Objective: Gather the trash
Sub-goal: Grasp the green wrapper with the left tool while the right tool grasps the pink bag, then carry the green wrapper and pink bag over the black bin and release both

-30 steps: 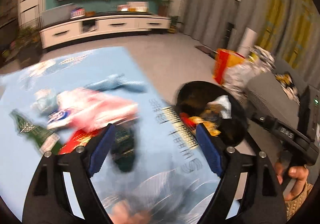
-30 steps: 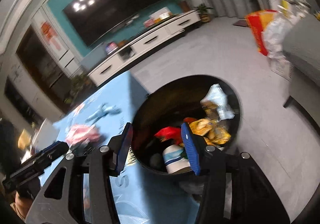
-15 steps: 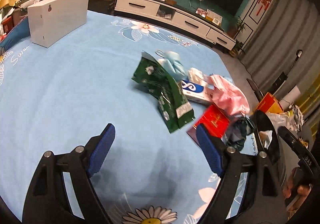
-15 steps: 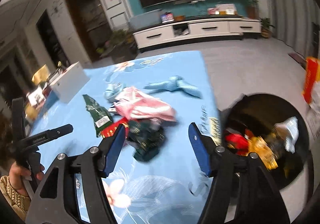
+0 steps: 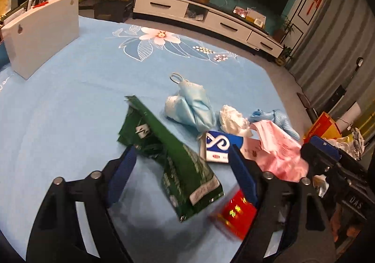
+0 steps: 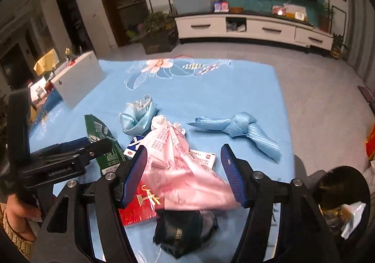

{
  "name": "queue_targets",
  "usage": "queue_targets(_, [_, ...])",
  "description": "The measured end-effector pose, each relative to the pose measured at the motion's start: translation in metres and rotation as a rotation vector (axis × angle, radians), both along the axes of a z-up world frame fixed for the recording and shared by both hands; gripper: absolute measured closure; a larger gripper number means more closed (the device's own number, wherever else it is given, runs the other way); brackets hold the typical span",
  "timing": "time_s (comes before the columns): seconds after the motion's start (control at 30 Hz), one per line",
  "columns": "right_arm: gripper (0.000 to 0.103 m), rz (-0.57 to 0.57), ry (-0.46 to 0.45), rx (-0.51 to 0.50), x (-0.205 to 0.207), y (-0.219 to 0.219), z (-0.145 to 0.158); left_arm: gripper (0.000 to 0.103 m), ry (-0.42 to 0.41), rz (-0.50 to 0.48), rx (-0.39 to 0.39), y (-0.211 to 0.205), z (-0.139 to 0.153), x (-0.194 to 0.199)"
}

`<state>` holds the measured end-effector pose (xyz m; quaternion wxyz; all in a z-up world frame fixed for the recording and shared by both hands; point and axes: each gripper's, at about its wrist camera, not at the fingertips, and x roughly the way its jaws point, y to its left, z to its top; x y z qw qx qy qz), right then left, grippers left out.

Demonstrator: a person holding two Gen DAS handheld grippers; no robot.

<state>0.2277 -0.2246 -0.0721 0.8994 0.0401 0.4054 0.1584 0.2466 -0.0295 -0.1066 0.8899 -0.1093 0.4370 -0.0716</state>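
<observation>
we hold the left gripper (image 5: 180, 176) over the near part of the blue cloth (image 5: 70, 103), fingers spread wide and gripping nothing. between them lies the green pouch (image 5: 173, 162), flat on the cloth. the red packet (image 5: 236, 213) lies just beside its near end, blurred. we hold the right gripper (image 6: 185, 174) over the trash pile, fingers likewise spread wide and empty. nearest to it lies a dark wrapper (image 6: 185, 230), then the red packet (image 6: 138, 206). the pink bag (image 6: 178, 169) sits between the fingers and overlaps the red packet and a white card (image 6: 206, 157). the bin (image 6: 342, 195) stands to the right, off the cloth's edge, with trash inside. farther out lie a blue-and-white box (image 5: 218, 145), a white wad (image 5: 232, 120), a pale blue mask (image 5: 189, 108) and a knotted blue bag (image 6: 243, 129), all on the cloth. a white box (image 5: 39, 35) stands at the far left. a tv cabinet (image 6: 255, 28) lines the far wall.
</observation>
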Motion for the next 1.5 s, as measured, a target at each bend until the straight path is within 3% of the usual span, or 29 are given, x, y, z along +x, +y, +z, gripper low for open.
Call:
queue_targets(0.07, [0.045,0.02,0.022,-0.005,0.007,0.004,-0.008,0.032,0.014,0.0,0.027,-0.005,-0.007,0.006])
queue_targets(0.1, [0.057,0.03,0.036,-0.008,0.01,0.005,-0.011,0.038,0.024,0.003,0.032,-0.006,-0.01,0.007])
queue_targets(0.17, [0.072,0.047,0.052,-0.015,0.012,0.008,-0.016,0.048,0.044,0.007,0.029,-0.006,-0.016,0.01])
queue_targets(0.23, [0.081,0.06,0.056,-0.019,0.011,0.01,-0.018,0.06,0.054,0.012,0.026,-0.003,-0.019,0.008])
queue_targets(0.3, [0.094,0.065,0.055,-0.019,0.009,0.011,-0.018,0.064,0.052,0.011,0.023,-0.002,-0.021,0.006])
queue_targets(0.57, [0.096,0.021,-0.049,0.063,-0.014,-0.001,0.015,0.071,-0.007,-0.006,-0.007,0.017,-0.002,-0.023])
queue_targets(0.77, [0.095,-0.01,-0.144,0.162,-0.055,-0.019,0.049,0.071,-0.088,-0.034,-0.01,0.033,0.032,-0.057])
queue_targets(0.93, [0.095,-0.075,-0.176,0.22,-0.094,-0.041,0.059,0.071,-0.126,-0.091,-0.012,0.03,0.052,-0.089])
queue_targets(1.27, [0.095,-0.313,-0.176,0.307,-0.177,-0.118,0.047,0.071,-0.146,-0.344,-0.078,-0.043,0.077,-0.127])
queue_targets(1.5, [0.095,-0.492,-0.201,0.346,-0.207,-0.174,0.037,0.071,-0.16,-0.495,-0.068,-0.116,0.088,-0.134])
